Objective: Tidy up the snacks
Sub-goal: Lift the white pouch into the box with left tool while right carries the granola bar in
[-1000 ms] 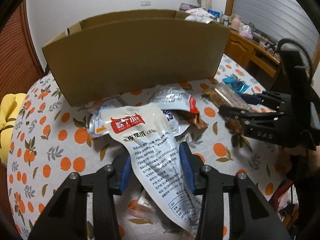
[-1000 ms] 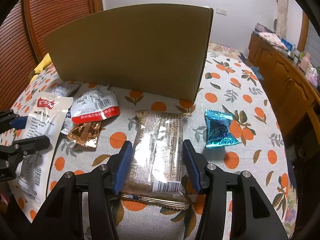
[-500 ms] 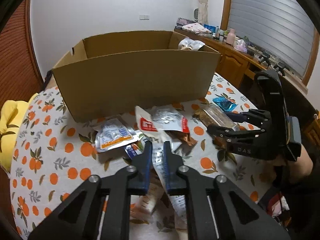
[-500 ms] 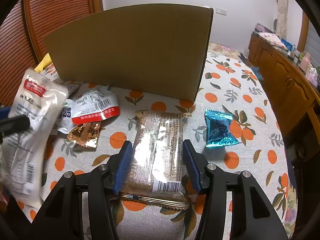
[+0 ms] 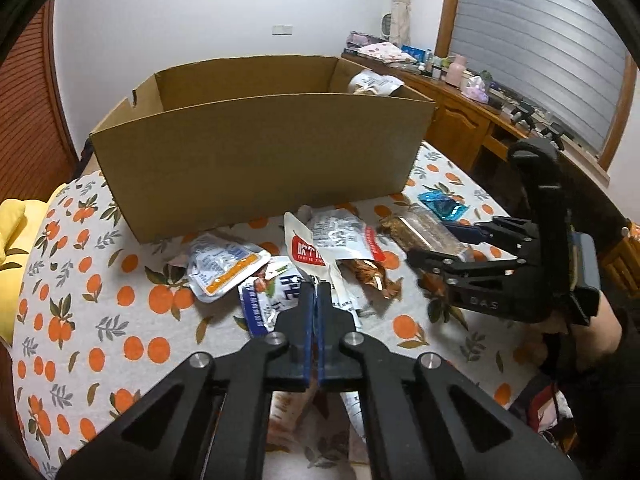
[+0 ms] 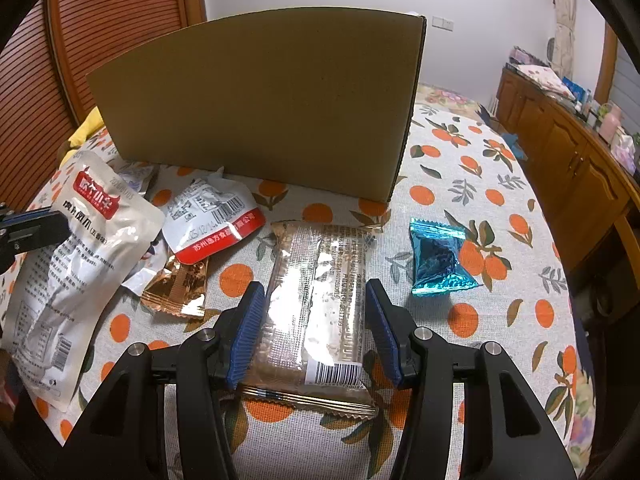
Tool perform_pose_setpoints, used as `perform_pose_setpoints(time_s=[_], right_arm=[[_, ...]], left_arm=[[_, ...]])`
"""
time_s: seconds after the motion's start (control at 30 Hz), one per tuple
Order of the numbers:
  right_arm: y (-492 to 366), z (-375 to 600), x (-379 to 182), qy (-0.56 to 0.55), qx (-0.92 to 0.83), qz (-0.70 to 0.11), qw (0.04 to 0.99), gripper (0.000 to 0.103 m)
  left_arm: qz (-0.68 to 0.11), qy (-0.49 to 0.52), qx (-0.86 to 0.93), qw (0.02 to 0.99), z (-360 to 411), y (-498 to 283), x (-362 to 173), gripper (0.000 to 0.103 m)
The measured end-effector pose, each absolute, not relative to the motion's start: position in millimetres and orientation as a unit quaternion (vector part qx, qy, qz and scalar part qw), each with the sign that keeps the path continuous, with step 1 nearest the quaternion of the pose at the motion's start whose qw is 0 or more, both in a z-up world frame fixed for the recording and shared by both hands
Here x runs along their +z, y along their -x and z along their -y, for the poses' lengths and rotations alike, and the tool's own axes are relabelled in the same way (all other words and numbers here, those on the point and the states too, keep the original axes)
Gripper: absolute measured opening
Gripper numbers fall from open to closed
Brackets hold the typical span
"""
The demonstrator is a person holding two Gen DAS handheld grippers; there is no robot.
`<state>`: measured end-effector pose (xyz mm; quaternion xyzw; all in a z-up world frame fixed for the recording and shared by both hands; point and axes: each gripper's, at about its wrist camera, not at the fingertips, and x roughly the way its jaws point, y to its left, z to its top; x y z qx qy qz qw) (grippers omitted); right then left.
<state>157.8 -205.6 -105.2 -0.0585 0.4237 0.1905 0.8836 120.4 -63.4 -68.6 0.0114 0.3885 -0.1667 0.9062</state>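
On the orange-printed tablecloth (image 6: 472,168), at the far left of the right wrist view, the left gripper (image 6: 24,226) has its blue-padded jaws closed flat on a white pouch (image 6: 76,264), pinching it at its edge and holding its top end up off the cloth. That pouch bears a red logo panel with white Chinese characters, black Chinese print below it, a date stamp beside the logo and a barcode near its lower end; most of the small print is too fine to read. Just right of it lies a silver pouch with a red band (image 6: 212,220), showing a barcode and white Chinese characters on the red, and below that a small gold wrapper (image 6: 178,284). A second ago the left jaws stood wide on either side of the white pouch as it lay flat; since then they have shut on it and raised it.

Further right, the right gripper (image 6: 316,328) stands part open, its pads set either side of a clear cracker pack (image 6: 320,300) with a barcode at its near end; whether the pads press it I cannot tell. Nothing about this gripper or pack has changed. A blue foil sweet (image 6: 436,260) lies just beside it. Behind them all stands the cardboard box (image 6: 260,100), with one silver packet (image 5: 374,82) inside at its right end.
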Motion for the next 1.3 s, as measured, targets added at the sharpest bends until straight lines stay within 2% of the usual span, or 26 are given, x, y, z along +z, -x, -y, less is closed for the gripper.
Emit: perform_pose_setpoints(time_s=[0.2,0.4,0.7,1.3], right_arm=[[-157.9,205.7,-104.9,0.058,0.190,-0.422,0.884,0.052],[-155.5,206.3,-104.2,0.052,0.195,-0.418,0.886,0.044],[-151.1,216.5,-93.5,0.029,0.199,-0.398,0.895,0.043],[-129.9,208.5,-14.6,0.049,0.223,-0.320,0.919,0.043]], left_arm=[[-0.369,-0.012,-0.176,0.913,67.2,-112.2,-54.1,0.000],[-0.350,-0.006,-0.187,0.918,66.5,-106.2,-35.0,0.000],[-0.320,-0.006,-0.197,0.927,63.1,-100.7,-4.6,0.000],[-0.275,-0.024,-0.178,0.945,45.5,-117.3,50.4,0.000]])
